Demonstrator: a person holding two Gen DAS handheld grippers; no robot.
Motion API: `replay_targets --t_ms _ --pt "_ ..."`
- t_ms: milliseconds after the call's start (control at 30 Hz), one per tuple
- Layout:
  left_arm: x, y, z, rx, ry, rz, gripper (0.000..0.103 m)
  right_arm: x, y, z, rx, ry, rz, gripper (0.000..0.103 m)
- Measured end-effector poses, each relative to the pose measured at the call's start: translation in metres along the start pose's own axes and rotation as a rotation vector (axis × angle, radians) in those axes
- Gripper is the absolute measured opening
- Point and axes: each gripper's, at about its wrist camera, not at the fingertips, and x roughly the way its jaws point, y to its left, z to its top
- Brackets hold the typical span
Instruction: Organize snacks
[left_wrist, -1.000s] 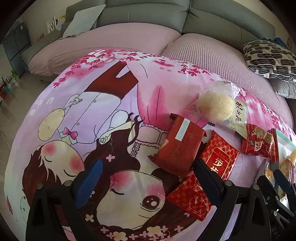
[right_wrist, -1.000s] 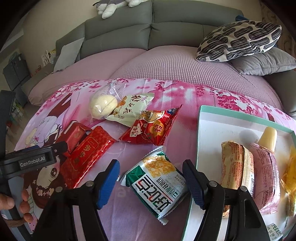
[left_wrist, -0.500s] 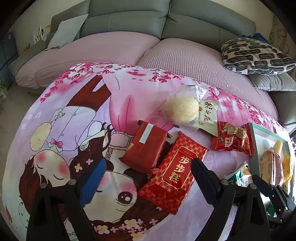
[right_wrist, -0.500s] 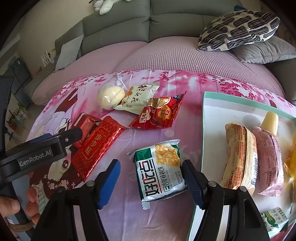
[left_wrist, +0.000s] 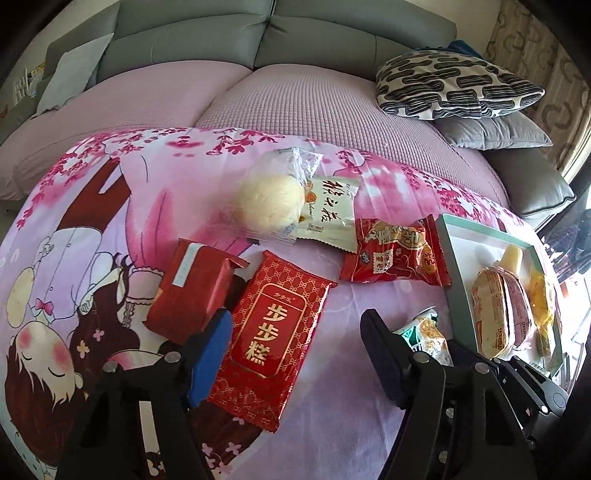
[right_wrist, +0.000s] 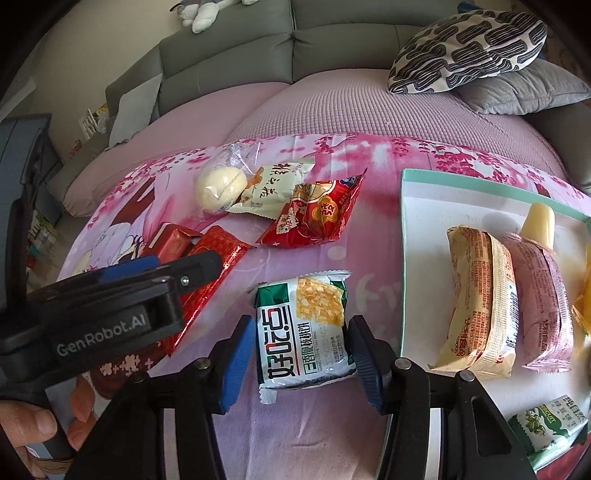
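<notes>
Green-and-white foil snack packet (right_wrist: 304, 328) now squarely between right gripper (right_wrist: 301, 360) pads, narrowed since earlier but not clamped; left gripper (left_wrist: 295, 354) wide.

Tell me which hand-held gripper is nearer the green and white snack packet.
Right. The right hand-held gripper straddles the green and white snack packet, a finger on each side. The left hand-held gripper sits left of it, over the red patterned packet.
</notes>
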Motion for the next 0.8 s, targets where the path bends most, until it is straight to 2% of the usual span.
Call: replay_targets --t_ms 67,367,800 --pt "0.007 0.001 -0.001 -0.001 0.021 -0.009 0.072 0.000 0.000 0.000 0.000 0.000 0.002 0.055" --pt "0.018 0.019 -0.004 -0.044 0.053 0.070 0.072 0.000 -0.002 -0.001 0.003 0.003 0.010 0.055" --pt "0.027 0.014 -0.006 -0.005 0.077 0.111 0.072 0.006 0.002 -0.003 -0.017 0.010 -0.023 0.055"
